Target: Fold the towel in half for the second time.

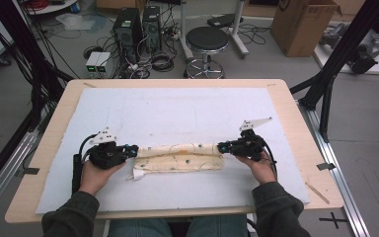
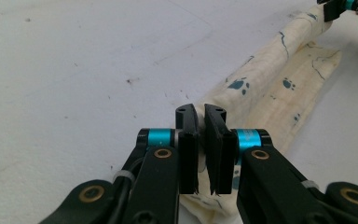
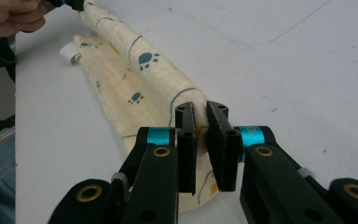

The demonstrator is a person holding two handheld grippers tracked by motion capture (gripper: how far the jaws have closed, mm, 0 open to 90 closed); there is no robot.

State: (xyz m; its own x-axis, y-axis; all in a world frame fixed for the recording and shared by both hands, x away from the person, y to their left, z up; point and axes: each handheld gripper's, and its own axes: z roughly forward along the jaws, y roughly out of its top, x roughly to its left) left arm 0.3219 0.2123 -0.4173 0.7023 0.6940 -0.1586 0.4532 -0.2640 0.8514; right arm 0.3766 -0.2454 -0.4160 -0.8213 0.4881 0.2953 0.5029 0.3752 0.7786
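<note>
A cream cloth (image 1: pixel 177 159) printed with blue paw prints lies across the front middle of the white mat (image 1: pixel 177 108). Its far long edge is rolled into a tube and a flat strip lies nearer me. My left gripper (image 1: pixel 135 149) is shut on the left end of the roll, and the cloth (image 2: pixel 261 70) runs away from its jaws (image 2: pixel 201 112). The right gripper (image 1: pixel 220 146) is shut on the right end, with cloth (image 3: pixel 140 60) pinched between its jaws (image 3: pixel 201 109). Each gripper view shows the other gripper at the roll's far end: the right gripper (image 2: pixel 340 5) and the left gripper (image 3: pixel 70 3).
The mat covers a wooden table (image 1: pixel 296 113). A thin wooden stick (image 1: pixel 317 192) lies near the table's front right corner. Beyond the far edge stand a black stool (image 1: pixel 206 42), computer towers (image 1: pixel 128 29) and a cardboard box (image 1: pixel 301 24). Black frame struts (image 1: pixel 335 59) rise at both sides.
</note>
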